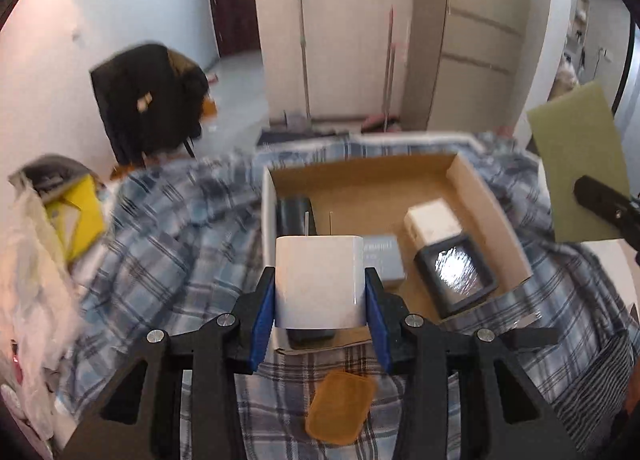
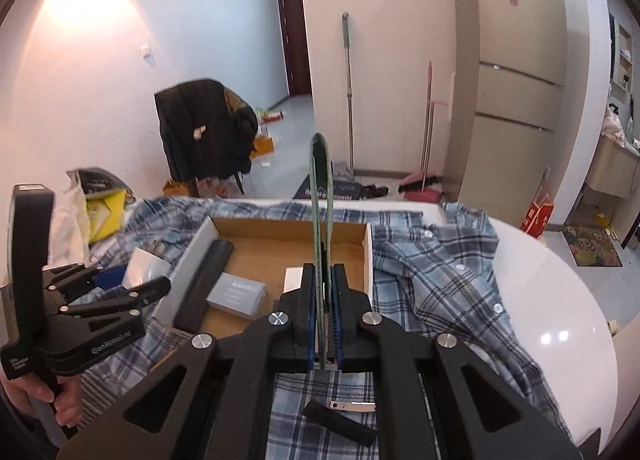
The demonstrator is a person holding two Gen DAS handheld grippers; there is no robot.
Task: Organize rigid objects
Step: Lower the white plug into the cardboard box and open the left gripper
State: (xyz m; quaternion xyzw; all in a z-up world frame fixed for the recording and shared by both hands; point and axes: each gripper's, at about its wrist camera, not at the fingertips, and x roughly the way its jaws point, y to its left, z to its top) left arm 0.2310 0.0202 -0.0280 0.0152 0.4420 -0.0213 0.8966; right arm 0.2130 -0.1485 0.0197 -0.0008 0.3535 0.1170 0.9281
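My left gripper [image 1: 320, 292] is shut on a white plug adapter [image 1: 319, 280], held over the near edge of an open cardboard box [image 1: 490, 200]. The box holds a black case [image 1: 295, 214], a grey box [image 1: 382, 260], a white box [image 1: 432, 222] and a black-framed shiny item [image 1: 456, 274]. My right gripper [image 2: 323, 320] is shut on a thin green pad [image 2: 320, 200], held upright and edge-on over the box [image 2: 368, 248]. The pad also shows in the left wrist view [image 1: 576, 164] at the right.
A blue plaid shirt [image 2: 440, 272] covers the white table [image 2: 560, 300]. An orange pad [image 1: 340, 408] lies on it near me. A nail clipper [image 2: 354, 406] and a black strip [image 2: 340, 422] lie below my right gripper. Bags [image 1: 60, 228] sit at the left.
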